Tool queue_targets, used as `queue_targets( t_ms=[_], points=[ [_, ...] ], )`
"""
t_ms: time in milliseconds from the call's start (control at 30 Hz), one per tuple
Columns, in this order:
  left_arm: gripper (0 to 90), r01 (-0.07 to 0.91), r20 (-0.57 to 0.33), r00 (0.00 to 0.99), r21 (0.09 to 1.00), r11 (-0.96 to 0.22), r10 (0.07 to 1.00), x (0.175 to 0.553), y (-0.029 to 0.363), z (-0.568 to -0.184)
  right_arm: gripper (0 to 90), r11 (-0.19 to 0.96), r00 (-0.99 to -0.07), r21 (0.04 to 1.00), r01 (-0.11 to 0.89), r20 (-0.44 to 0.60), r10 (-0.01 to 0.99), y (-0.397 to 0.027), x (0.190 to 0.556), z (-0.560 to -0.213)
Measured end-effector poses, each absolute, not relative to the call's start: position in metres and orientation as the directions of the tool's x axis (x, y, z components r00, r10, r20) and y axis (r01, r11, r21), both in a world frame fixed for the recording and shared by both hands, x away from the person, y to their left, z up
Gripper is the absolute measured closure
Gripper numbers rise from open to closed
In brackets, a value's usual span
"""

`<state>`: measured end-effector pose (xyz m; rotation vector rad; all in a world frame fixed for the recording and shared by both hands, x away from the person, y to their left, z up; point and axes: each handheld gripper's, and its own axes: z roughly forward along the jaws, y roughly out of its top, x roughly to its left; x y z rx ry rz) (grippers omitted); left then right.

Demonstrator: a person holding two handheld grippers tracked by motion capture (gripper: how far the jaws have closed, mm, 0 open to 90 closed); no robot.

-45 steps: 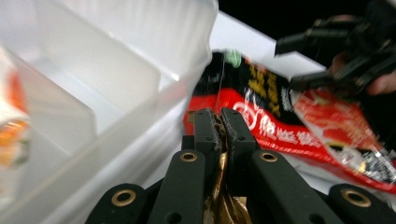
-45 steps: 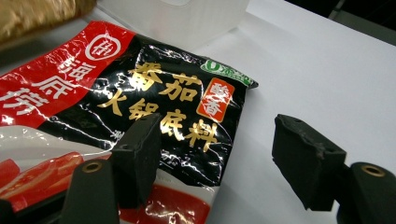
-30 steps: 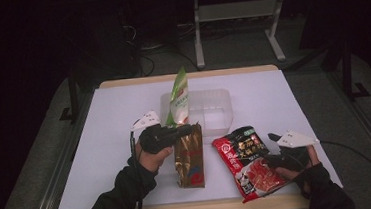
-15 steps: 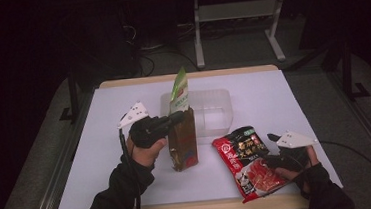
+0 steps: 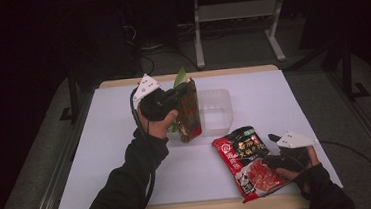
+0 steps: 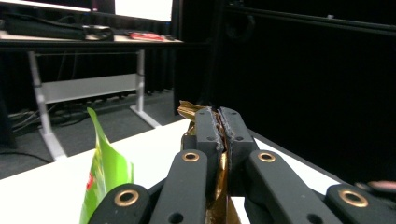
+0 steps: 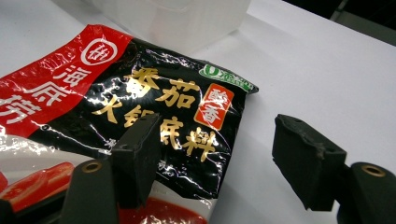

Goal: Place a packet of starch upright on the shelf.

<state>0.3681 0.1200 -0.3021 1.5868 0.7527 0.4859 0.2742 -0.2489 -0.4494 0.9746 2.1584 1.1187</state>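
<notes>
My left gripper (image 5: 179,93) (image 6: 222,125) is shut on the top edge of a brown and gold packet (image 5: 189,113) (image 6: 217,187). The packet hangs upright, its bottom near the table, just left of a clear plastic container (image 5: 217,110). A green packet (image 5: 181,77) (image 6: 105,171) stands right behind it. A red and black sauce packet (image 5: 248,160) (image 7: 154,88) lies flat at the front right. My right gripper (image 5: 272,162) (image 7: 217,140) stands open at its right edge, one jaw over the packet and the other over bare table.
The white table top (image 5: 283,102) has free room at the far right and along the left. The clear container (image 7: 187,18) sits just beyond the sauce packet. Desk legs and cables stand on the dark floor behind the table.
My left gripper has risen and moved away from the front edge with the brown packet, bringing it upright beside the container. The right gripper and the sauce packet have stayed put.
</notes>
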Motion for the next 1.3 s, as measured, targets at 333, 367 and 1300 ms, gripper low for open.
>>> queue_targets(
  t_ms=[333, 367, 1300],
  points=[
    [87.7, 0.179, -0.079, 0.652, 0.982, -0.052, 0.754, 0.398, 0.1, -0.305, 31.9, 0.395, -0.608, 0.847, 0.356, -0.111, 0.786, -0.25, 0.273, -0.449],
    [87.7, 0.174, -0.066, 0.647, 0.983, -0.063, 0.76, 0.401, 0.098, -0.306, 31.9, 0.394, -0.609, 0.848, 0.354, -0.111, 0.786, -0.25, 0.273, -0.449],
    [85.9, 0.142, 0.031, 0.613, 0.979, -0.148, 0.789, 0.405, 0.074, -0.357, 33.5, 0.377, -0.598, 0.865, 0.331, -0.117, 0.793, -0.252, 0.271, -0.446]
  ],
)
